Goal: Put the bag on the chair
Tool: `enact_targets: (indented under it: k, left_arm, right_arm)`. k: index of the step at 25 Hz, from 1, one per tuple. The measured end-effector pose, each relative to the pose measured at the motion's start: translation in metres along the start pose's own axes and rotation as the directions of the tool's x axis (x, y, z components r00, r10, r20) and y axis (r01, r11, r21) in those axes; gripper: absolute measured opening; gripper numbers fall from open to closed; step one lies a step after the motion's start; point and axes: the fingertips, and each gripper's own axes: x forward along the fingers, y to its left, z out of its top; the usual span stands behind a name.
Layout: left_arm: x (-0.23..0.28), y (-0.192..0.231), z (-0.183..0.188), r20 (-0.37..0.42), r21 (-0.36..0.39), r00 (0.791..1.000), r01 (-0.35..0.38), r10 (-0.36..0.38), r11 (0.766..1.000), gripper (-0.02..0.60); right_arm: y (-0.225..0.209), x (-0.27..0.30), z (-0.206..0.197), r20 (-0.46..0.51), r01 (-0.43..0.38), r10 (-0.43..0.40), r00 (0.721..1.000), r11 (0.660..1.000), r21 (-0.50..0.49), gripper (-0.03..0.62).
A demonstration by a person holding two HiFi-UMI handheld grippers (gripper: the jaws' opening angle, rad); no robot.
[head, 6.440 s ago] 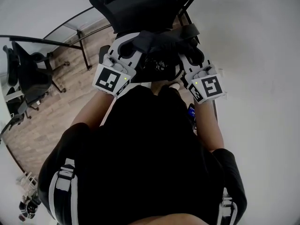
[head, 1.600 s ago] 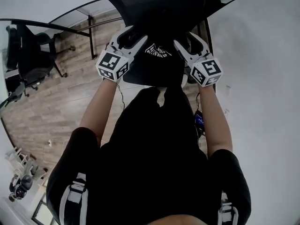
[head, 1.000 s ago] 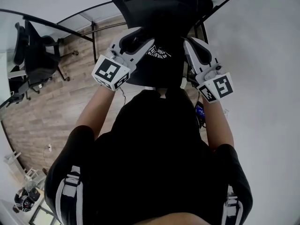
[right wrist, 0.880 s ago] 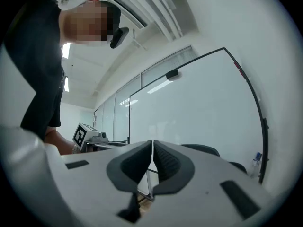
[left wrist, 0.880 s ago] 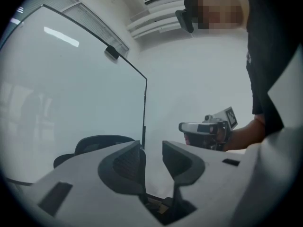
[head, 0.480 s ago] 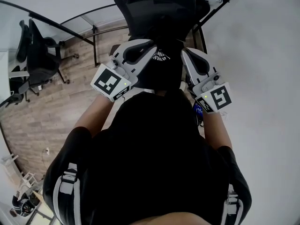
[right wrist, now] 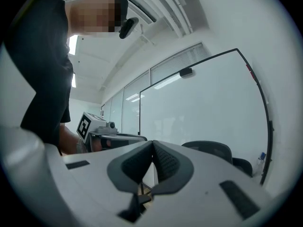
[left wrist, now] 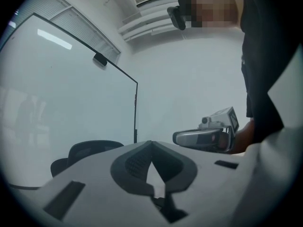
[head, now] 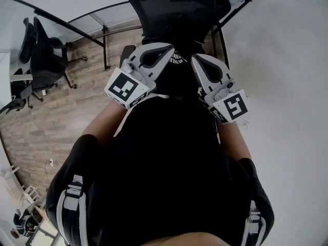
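looking down from the head view: bag [head: 177, 68] is on the seat of the black office chair [head: 174, 6], dark fabric with a white print facing up, just in front of the chair back [head: 177, 19]. neither tongs has hold of it. left tongs [head: 170, 47] sit at the bag's left edge and right tongs [head: 195, 59] at its right edge, tips angled in toward each other (can't read from above whether they touch the fabric). left gripper view: left tongs [left wrist: 151, 144] have just been closing, pads meet tip to tip, nothing between them. the right tongs [left wrist: 203, 137] show off to the right with their marker cube [left wrist: 232, 119], chair back [left wrist: 90, 150] low on the left, glass wall panel [left wrist: 71, 103] behind. right gripper view: right tongs [right wrist: 152, 144] fully closed too, pads together, empty. left tongs [right wrist: 109, 137] are on the left, chair back [right wrist: 213, 150] on the right. both tongs point roughly level. person in a black shirt [head: 164, 163] fills the lower half of the head view. second office chair [head: 46, 60] stands well apart on the wood floor [head: 66, 111] to the left.
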Motion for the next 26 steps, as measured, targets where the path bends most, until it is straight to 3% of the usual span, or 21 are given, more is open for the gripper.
enact_targets:
  k: [5, 14, 17, 22, 26]
  left_arm:
    - [-0.005, -0.002, -0.005, -0.058, -0.002, 0.998, 0.021, -0.021, 1.0, 0.006]
    - [0.0, -0.001, -0.004, -0.009, -0.009, 1.0, 0.023, -0.023, 1.0, 0.006]
    - [-0.001, 0.0, -0.009, -0.055, -0.011, 0.998, 0.029, -0.03, 1.0, 0.006]
    - [0.002, 0.005, 0.002, 0.014, -0.018, 0.999, 0.03, -0.03, 0.999, 0.006]
    - [0.002, 0.006, -0.006, -0.021, -0.017, 0.999, 0.042, -0.043, 0.999, 0.006]
  right_arm:
    - [-0.001, 0.004, 0.001, -0.021, 0.023, -0.023, 1.0, 1.0, -0.012, 0.001]
    - [-0.008, 0.001, -0.006, -0.04, 0.037, -0.037, 0.998, 0.999, -0.006, 0.002]
    - [-0.008, 0.003, -0.006, -0.049, 0.035, -0.035, 0.998, 0.999, -0.007, 0.002]
    - [-0.007, 0.006, -0.002, -0.054, 0.031, -0.032, 0.998, 0.999, -0.006, 0.002]
    - [-0.008, 0.008, -0.002, -0.059, 0.03, -0.031, 0.998, 0.999, -0.015, 0.002]
